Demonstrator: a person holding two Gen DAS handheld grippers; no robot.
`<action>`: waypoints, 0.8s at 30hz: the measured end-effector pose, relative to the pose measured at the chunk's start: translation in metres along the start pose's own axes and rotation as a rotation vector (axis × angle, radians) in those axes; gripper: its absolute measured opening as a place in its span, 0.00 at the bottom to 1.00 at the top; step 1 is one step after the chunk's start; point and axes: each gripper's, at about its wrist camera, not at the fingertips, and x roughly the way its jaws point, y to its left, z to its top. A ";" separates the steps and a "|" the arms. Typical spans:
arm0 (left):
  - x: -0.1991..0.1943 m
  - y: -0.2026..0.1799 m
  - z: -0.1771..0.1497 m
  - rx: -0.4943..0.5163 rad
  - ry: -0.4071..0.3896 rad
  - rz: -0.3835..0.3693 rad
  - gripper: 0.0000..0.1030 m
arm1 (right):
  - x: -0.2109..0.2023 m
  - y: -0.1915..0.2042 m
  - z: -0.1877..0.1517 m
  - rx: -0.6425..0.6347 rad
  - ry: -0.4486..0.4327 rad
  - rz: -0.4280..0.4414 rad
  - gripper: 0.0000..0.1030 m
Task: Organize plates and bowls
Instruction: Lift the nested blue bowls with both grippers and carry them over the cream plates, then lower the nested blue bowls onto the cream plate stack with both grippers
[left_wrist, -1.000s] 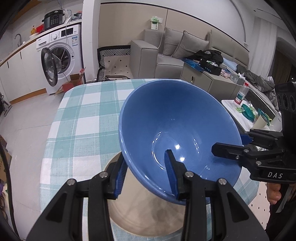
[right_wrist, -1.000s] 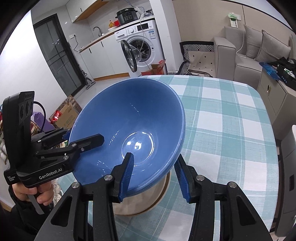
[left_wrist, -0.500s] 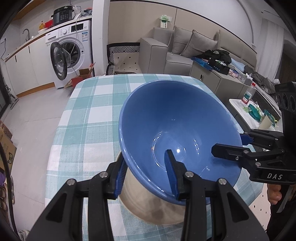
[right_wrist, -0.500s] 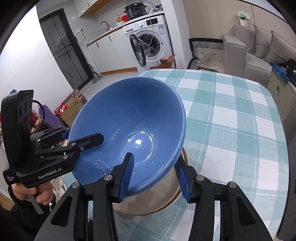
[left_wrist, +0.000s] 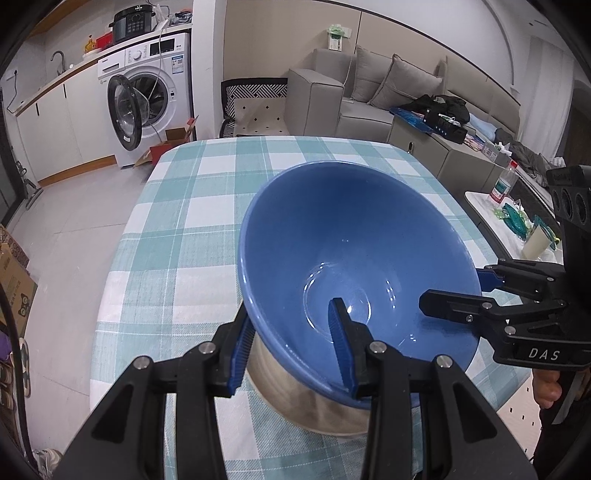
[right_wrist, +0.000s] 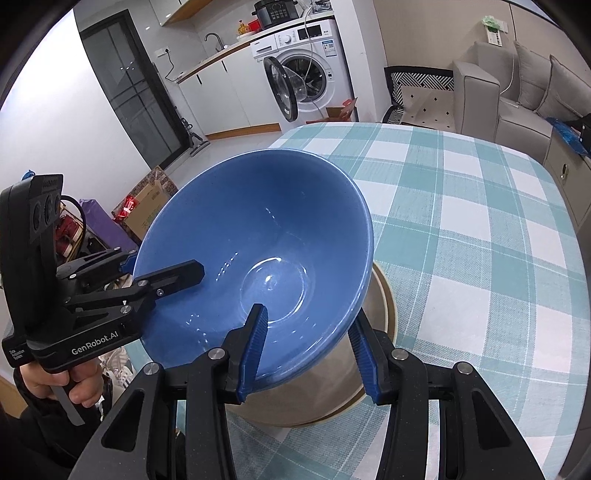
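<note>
The blue bowl (left_wrist: 354, 266) hangs above a beige plate (right_wrist: 325, 398) that lies on the checked tablecloth (left_wrist: 207, 206), near the table's front edge. It is carried by both grippers at once, each clamped on the rim at opposite sides, one finger inside the bowl and one against its outer wall. The left gripper (left_wrist: 291, 354) bites the rim on one side, the right gripper (right_wrist: 306, 350) on the other. A two-sided hold suits a wide, deep, glazed bowl: one pinch on a slick rim would let it swing or slip, while two keep it level over the plate. Judging by how low it sits over the plate, the step in hand looks like setting the bowl down onto it, stacking the pieces together.

The left wrist view shows the inner blue pad (left_wrist: 341, 343) lying down the bowl's wall toward the bottom, and the right gripper's black body across the rim with a hand (left_wrist: 550, 387) beneath it. It shows only a sliver of the plate. The right wrist view shows far more of the plate, including its rim curving out past the bowl, and the hand (right_wrist: 55, 387) under the left gripper. Whether the bowl's foot already touches the plate cannot be told from either view
</note>
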 end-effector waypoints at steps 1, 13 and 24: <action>0.000 0.000 -0.001 -0.001 0.002 0.000 0.38 | 0.001 0.000 -0.001 0.001 0.002 0.001 0.45; 0.007 -0.004 -0.009 0.002 0.041 -0.002 0.38 | 0.007 -0.004 -0.008 0.008 0.030 -0.003 0.45; 0.006 -0.004 -0.011 0.008 0.053 -0.006 0.38 | 0.007 -0.002 -0.011 0.009 0.039 -0.005 0.45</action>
